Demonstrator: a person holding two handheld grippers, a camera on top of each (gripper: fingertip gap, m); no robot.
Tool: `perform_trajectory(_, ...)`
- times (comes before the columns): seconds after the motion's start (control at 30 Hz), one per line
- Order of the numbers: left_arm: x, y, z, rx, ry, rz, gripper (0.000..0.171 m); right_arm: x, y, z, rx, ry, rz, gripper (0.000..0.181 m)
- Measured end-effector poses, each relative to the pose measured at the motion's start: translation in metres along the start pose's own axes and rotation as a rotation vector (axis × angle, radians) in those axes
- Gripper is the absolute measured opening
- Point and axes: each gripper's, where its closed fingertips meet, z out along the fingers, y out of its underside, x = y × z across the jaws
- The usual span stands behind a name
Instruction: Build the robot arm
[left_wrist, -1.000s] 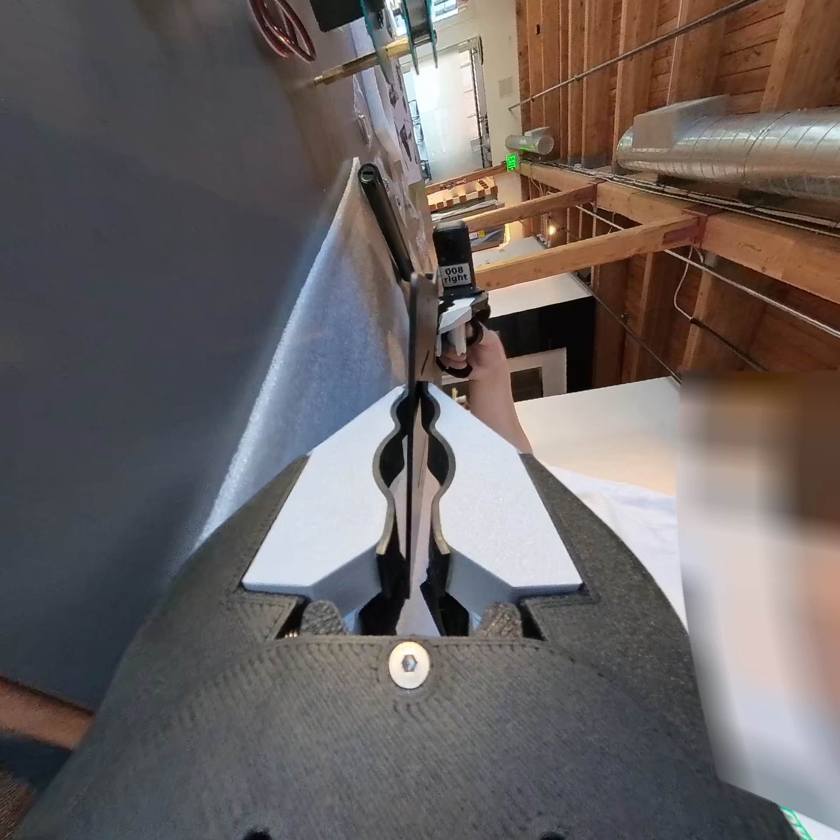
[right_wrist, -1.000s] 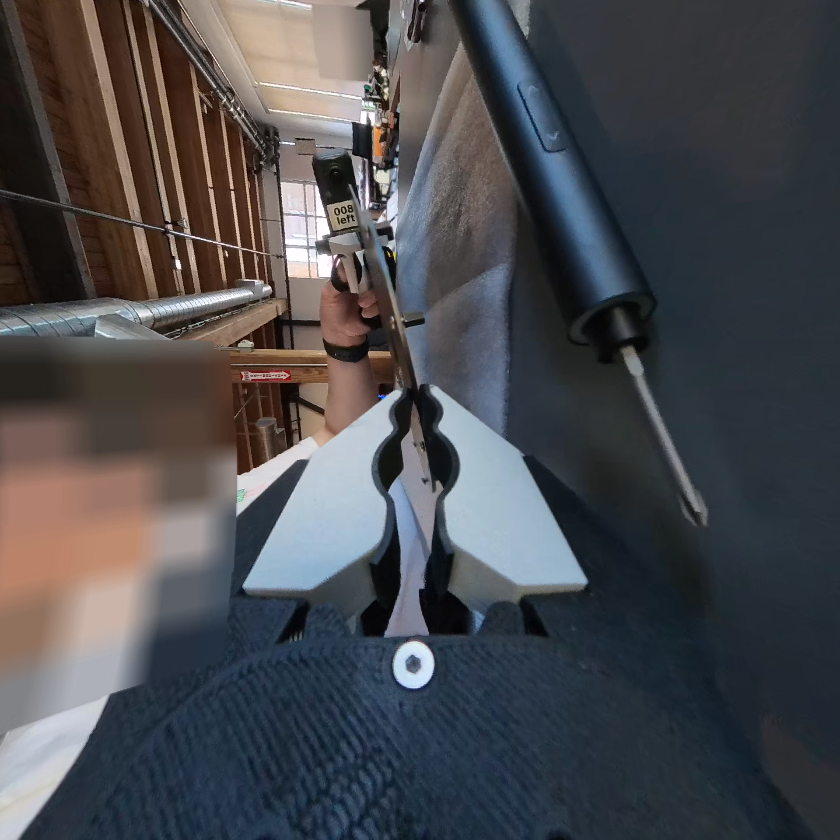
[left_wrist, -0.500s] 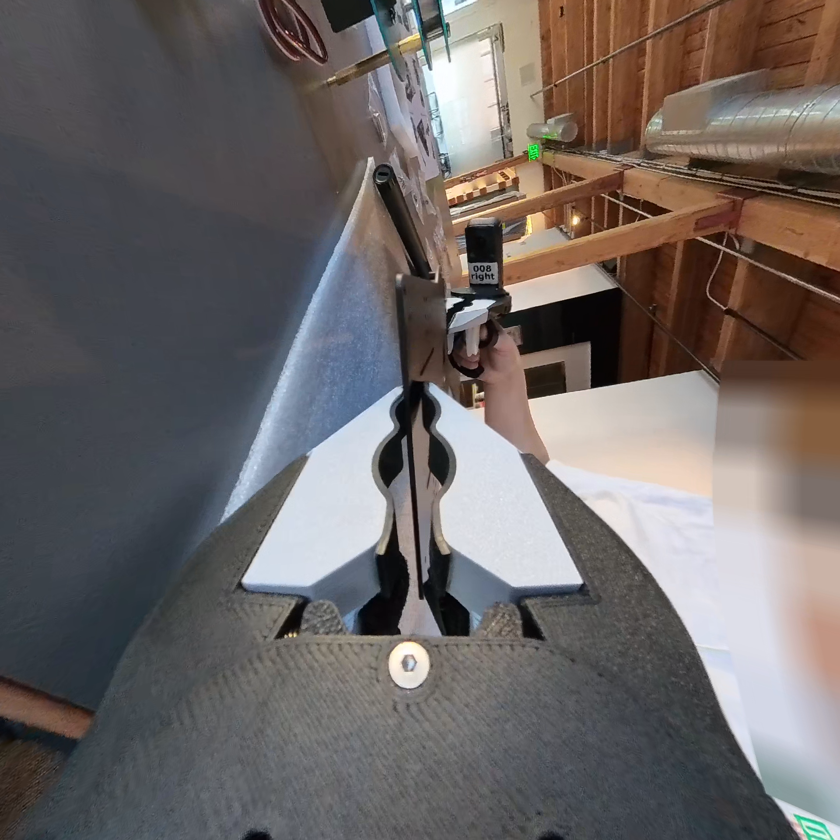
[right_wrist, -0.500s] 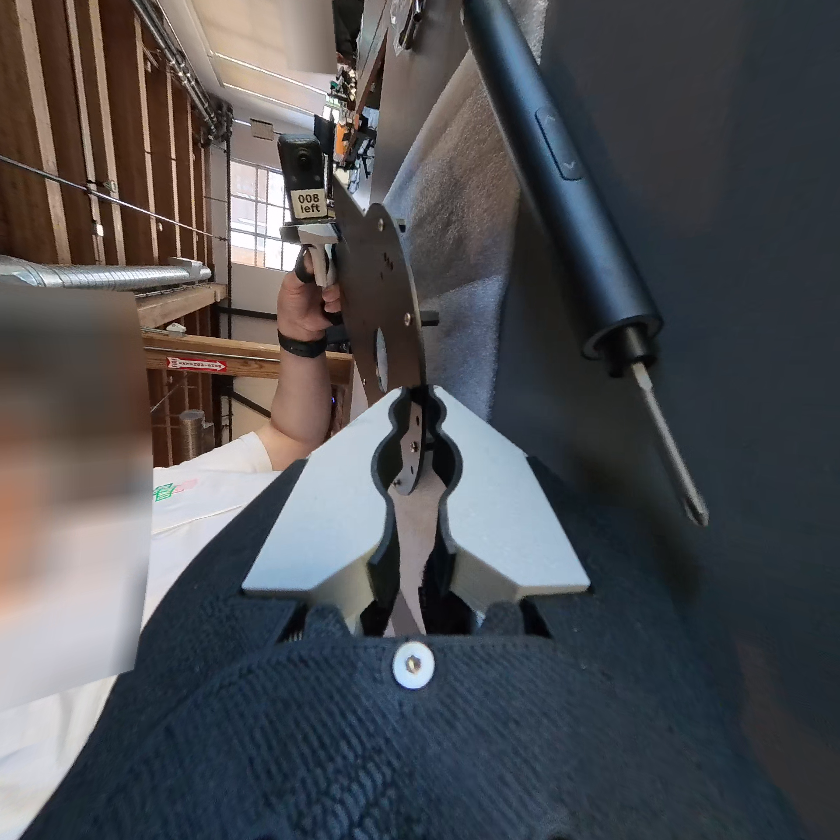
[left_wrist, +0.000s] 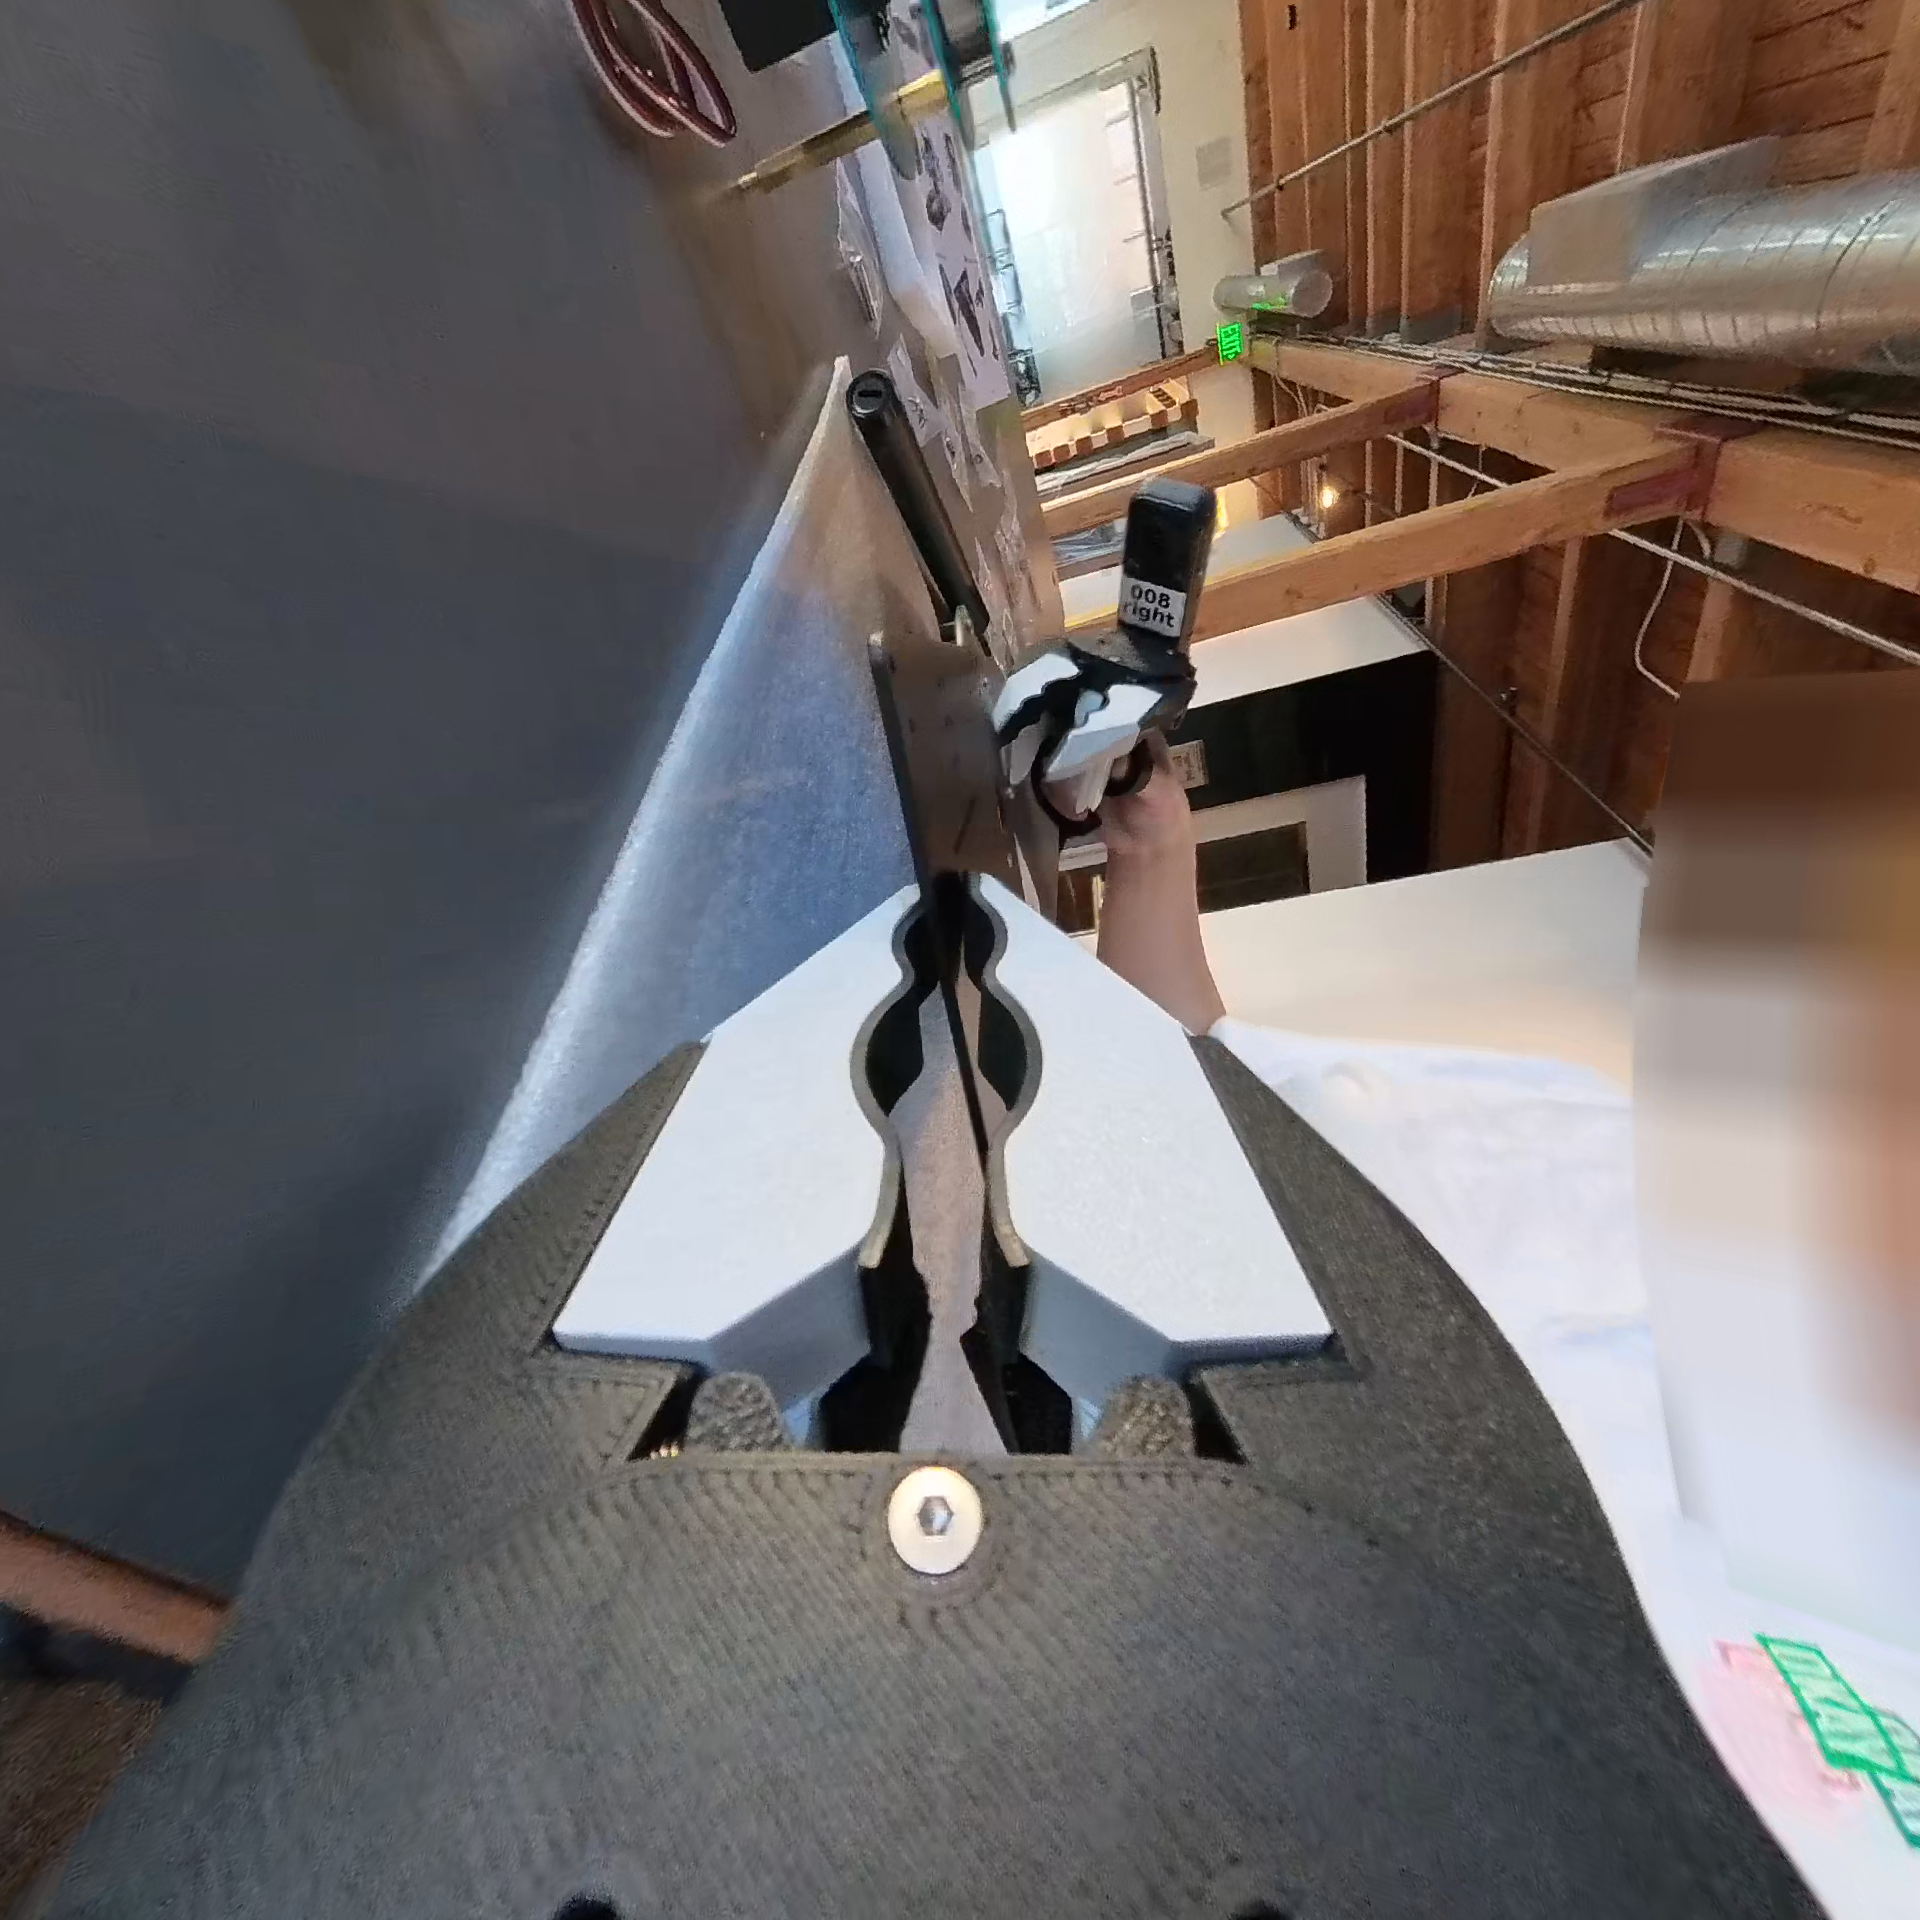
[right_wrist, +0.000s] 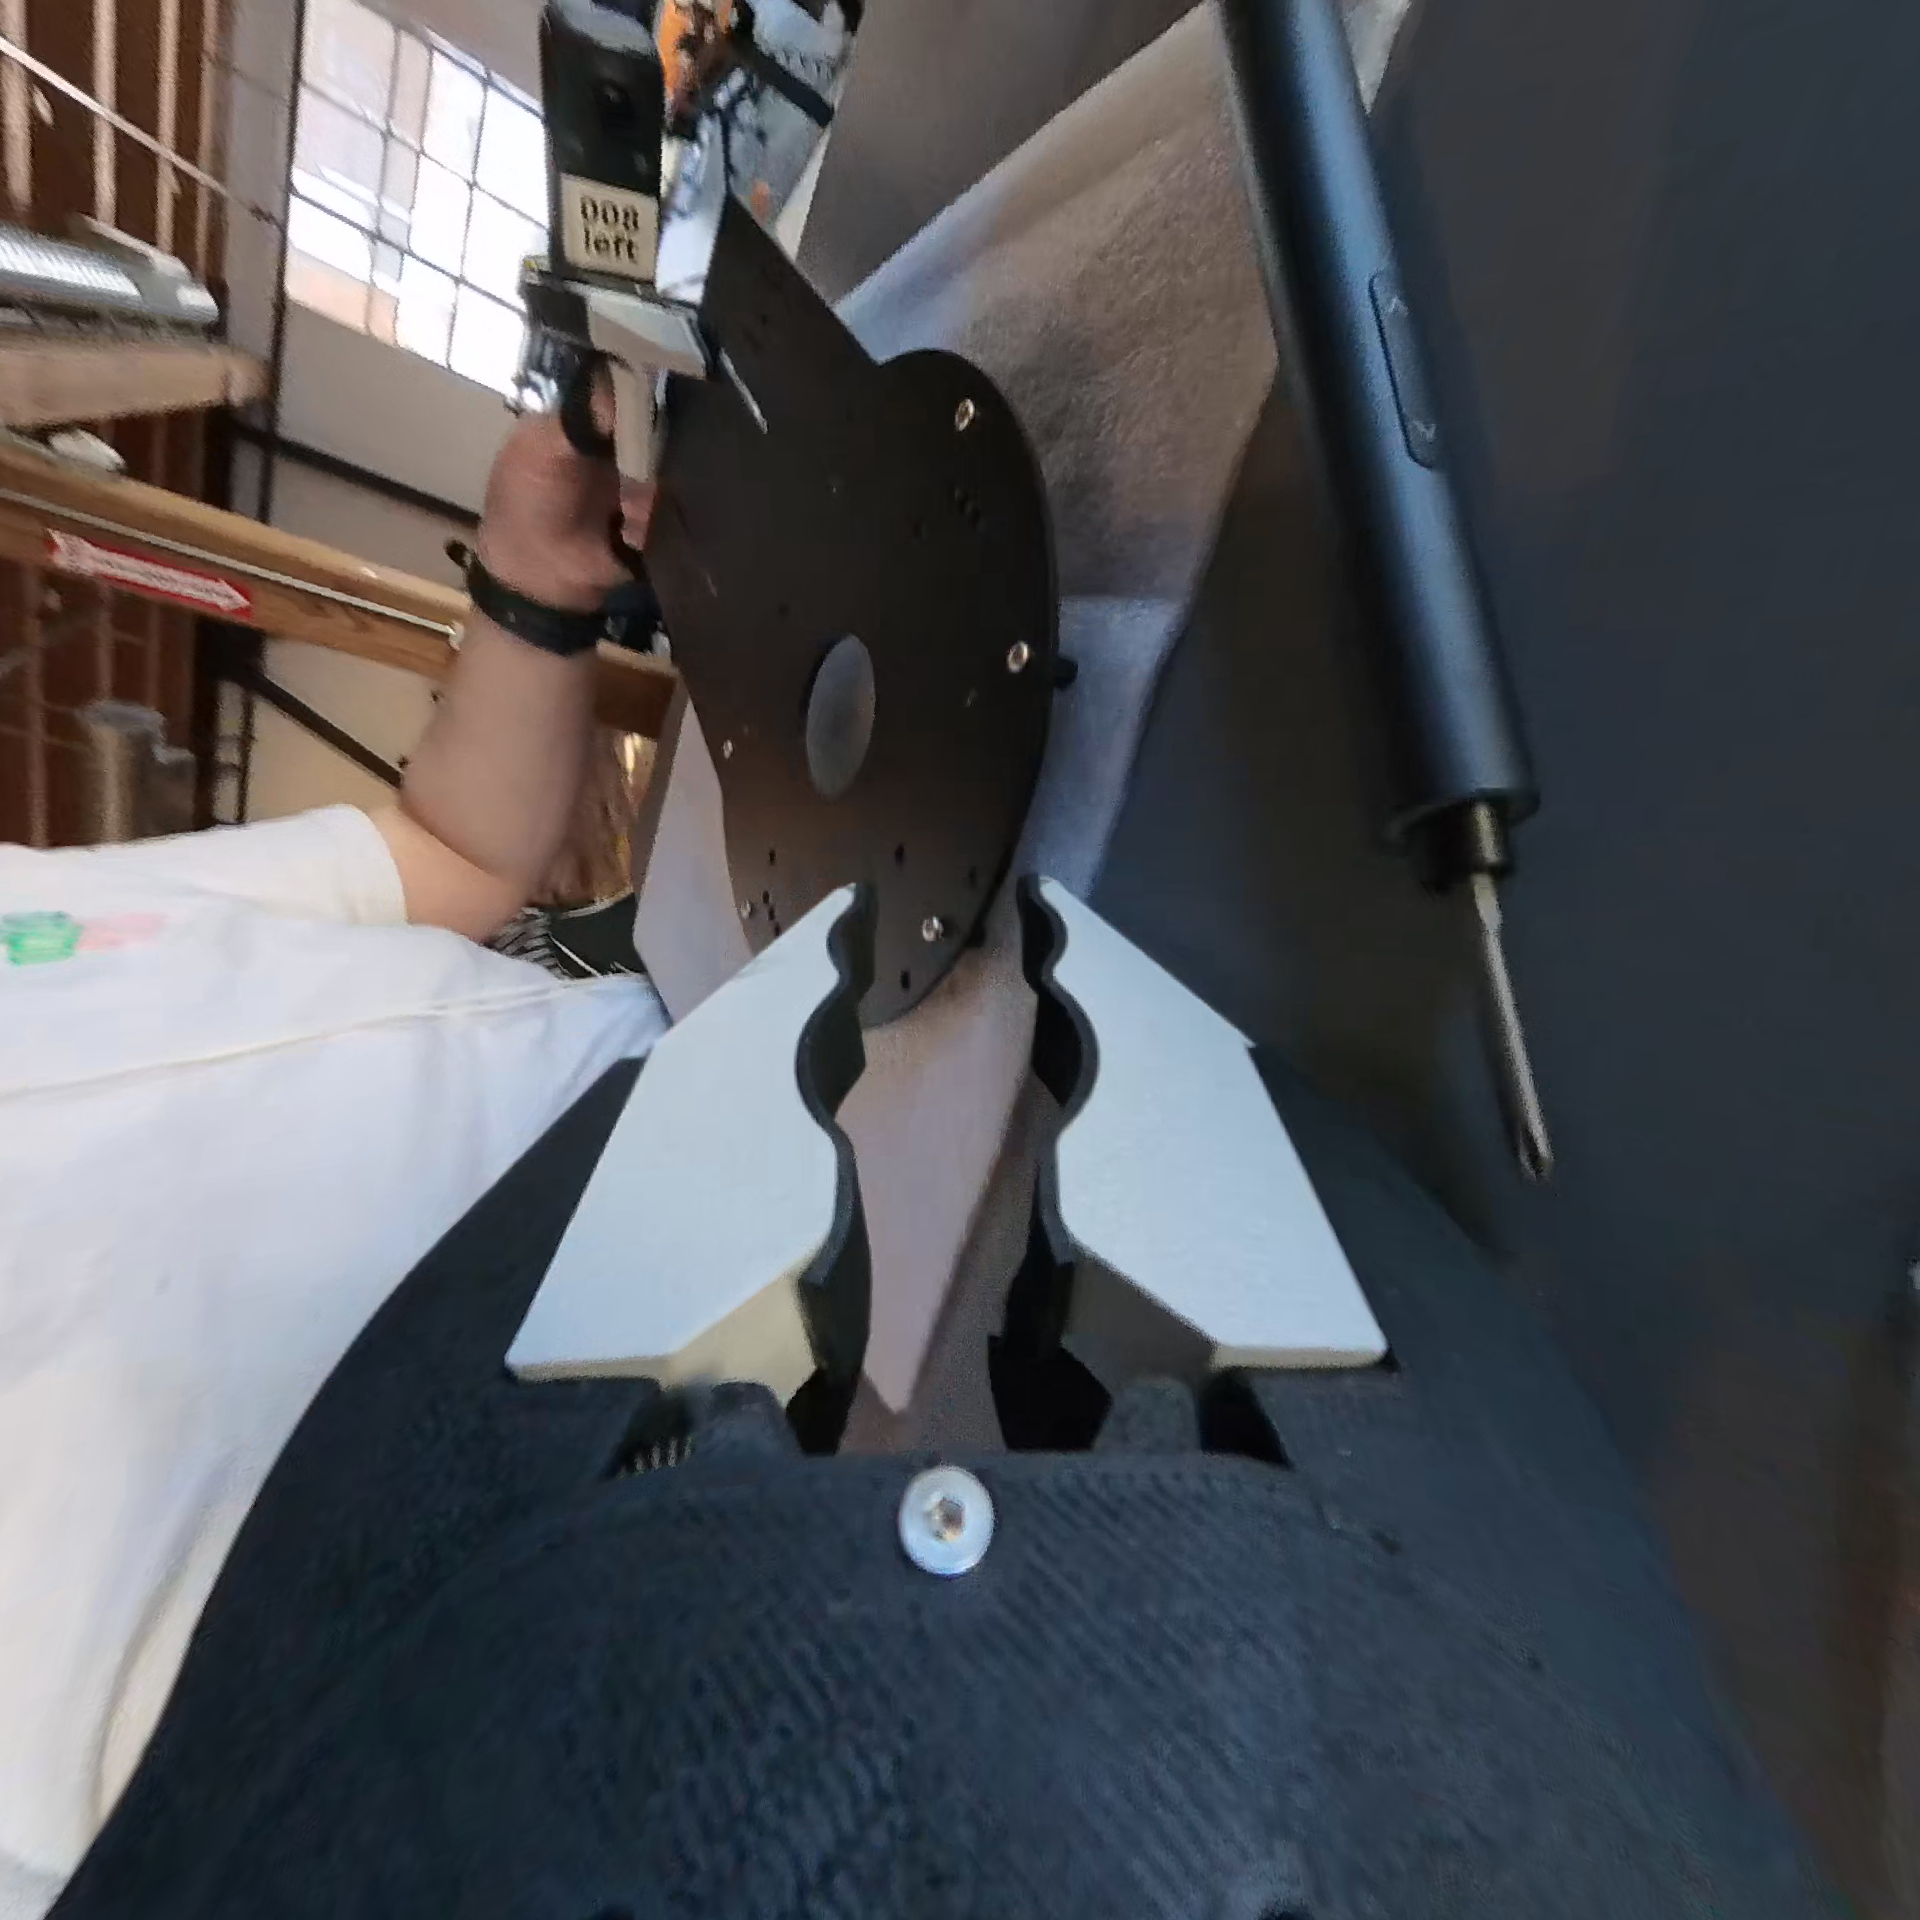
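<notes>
The flat black metal plate (right_wrist: 862, 582) with a rounded end, one large round hole and many small drilled holes and screws was held up in the air, off the table, just in front of a sheet of grey foam (right_wrist: 1132, 312). The left wrist view saw the plate almost edge-on (left_wrist: 940, 790).

The left tool (left_wrist: 948, 914) was pressed together on the plate, pinching its thin edge between the white fingers (left_wrist: 1122, 1122). From the right wrist view that same tool gripped the plate's squared-off far end (right_wrist: 675, 364), with a person's hand (right_wrist: 551, 520) around its handle.

The right tool (right_wrist: 940, 904) was spread, with clear gaps beside the rounded near edge of the plate, which sat between its fingertips. Whether that edge touched either finger could not be told. So only the left tool was carrying the plate.

On the foam sheet, just beside the plate, lay a long black cylindrical electric screwdriver (right_wrist: 1392, 416), its bit reaching past the foam over the dark grey table (right_wrist: 1714, 623).
</notes>
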Motion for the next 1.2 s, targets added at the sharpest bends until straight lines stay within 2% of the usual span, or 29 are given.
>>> perform_trajectory(0.17,0.007,-0.001,0.0,-0.009,-0.033,0.01,0.001,-0.004,0.013,-0.031,-0.064,0.017,-0.155,0.033)
perform_trajectory(0.27,0.009,-0.001,-0.001,-0.018,-0.06,-0.018,0.001,-0.014,0.005,-0.059,0.025,0.0,-0.372,0.029)
perform_trajectory(0.33,0.008,-0.002,0.0,-0.015,-0.071,-0.045,0.001,-0.013,-0.005,-0.083,0.122,0.049,-0.56,0.028)
perform_trajectory(0.47,0.005,-0.002,0.0,-0.017,-0.084,-0.096,0.001,-0.002,-0.032,-0.148,0.335,0.236,-0.874,0.029)
perform_trajectory(0.63,0.003,-0.003,0.001,-0.014,-0.126,-0.077,0.003,0.025,-0.072,-0.251,0.534,0.502,-1.045,0.031)
perform_trajectory(0.7,0.004,-0.003,0.001,-0.013,-0.142,-0.042,0.003,0.049,-0.086,-0.291,0.553,0.647,-1.1,0.04)
perform_trajectory(0.77,0.006,-0.004,0.001,-0.004,-0.141,-0.01,0.003,0.083,-0.096,-0.332,0.507,0.831,-1.163,0.042)
perform_trajectory(0.87,0.006,-0.005,0.002,0.008,-0.153,-0.003,0.004,0.138,-0.104,-0.382,0.398,0.986,-1.176,0.043)
perform_trajectory(0.97,0.001,-0.004,0.002,0.017,-0.168,-0.025,0.004,0.192,-0.106,-0.417,0.261,1.024,-1.119,0.052)
perform_trajectory(1.03,-0.004,-0.002,0.001,0.017,-0.175,-0.049,0.005,0.214,-0.108,-0.433,0.222,0.98,-1.067,0.052)
perform_trajectory(1.13,-0.01,-0.002,0.002,0.022,-0.165,-0.068,0.005,0.215,-0.131,-0.465,0.426,0.896,-1.026,0.044)
perform_trajectory(1.2,-0.011,-0.003,0.002,0.028,-0.157,-0.075,0.004,0.222,-0.143,-0.486,0.5,0.859,-0.937,0.035)
